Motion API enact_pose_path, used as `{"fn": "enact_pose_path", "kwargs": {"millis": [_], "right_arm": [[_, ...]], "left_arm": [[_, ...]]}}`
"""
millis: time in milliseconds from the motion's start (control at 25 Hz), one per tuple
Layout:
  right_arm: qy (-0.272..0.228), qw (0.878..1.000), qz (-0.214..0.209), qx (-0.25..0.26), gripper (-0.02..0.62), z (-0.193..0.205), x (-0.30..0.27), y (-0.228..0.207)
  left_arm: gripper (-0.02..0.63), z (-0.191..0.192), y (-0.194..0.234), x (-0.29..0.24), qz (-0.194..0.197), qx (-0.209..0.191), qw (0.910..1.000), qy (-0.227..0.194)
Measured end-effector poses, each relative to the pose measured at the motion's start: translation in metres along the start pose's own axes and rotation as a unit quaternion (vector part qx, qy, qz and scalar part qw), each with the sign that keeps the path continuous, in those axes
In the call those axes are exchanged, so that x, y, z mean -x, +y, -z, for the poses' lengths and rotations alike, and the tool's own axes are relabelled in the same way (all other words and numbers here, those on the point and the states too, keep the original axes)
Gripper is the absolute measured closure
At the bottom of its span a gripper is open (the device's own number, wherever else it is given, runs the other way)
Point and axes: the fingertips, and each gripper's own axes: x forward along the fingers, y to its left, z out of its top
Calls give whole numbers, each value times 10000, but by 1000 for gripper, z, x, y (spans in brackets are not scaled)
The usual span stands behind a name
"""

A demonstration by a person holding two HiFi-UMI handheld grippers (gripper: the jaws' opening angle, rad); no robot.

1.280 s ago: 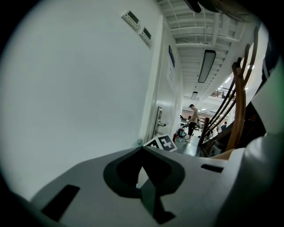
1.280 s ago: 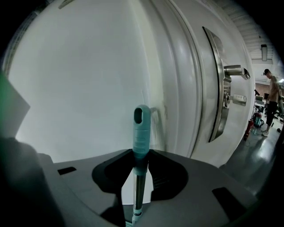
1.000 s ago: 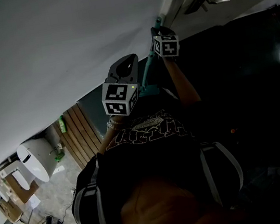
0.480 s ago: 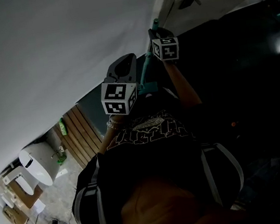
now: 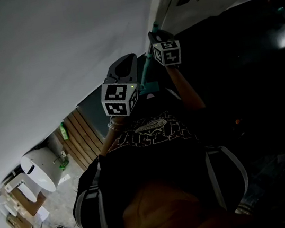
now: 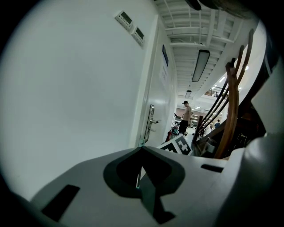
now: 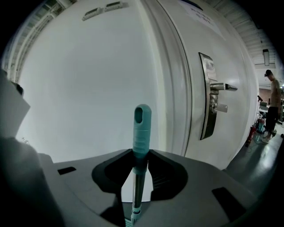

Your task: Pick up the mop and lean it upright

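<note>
Beside a white wall (image 5: 41, 51) and a closed white door (image 7: 230, 48), a person in a dark printed shirt (image 5: 154, 152) holds a mop (image 7: 142, 128) out from the chest with two handheld grippers. The right gripper (image 7: 141, 156) is the farther one. Its fingers are clamped on the metal pole just below the teal grip. The grip's rounded end (it has a hanging slot) pokes out beyond the fingers, toward the wall near the door frame. The left gripper (image 6: 141, 150) sits lower on the same pole, nearer the body. Its fingers are closed together, with only a thin sliver of pole showing between them. A silver lever handle (image 7: 220, 87) sits on the door. In the distance past the door, another person (image 6: 187, 116) stands.
</note>
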Motion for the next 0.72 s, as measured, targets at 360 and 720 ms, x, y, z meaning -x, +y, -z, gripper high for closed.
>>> {"fn": "enact_pose_path", "kwargs": {"millis": [360,720], "right_arm": [[-39,9998,-106,191,483,4,22,19],[-72,9990,-248,366,483,10,43,41]], "left_arm": [[569,1,-4,4,53,1,10000,8],[569,0,-3,3,62,2,10000,-30]]}}
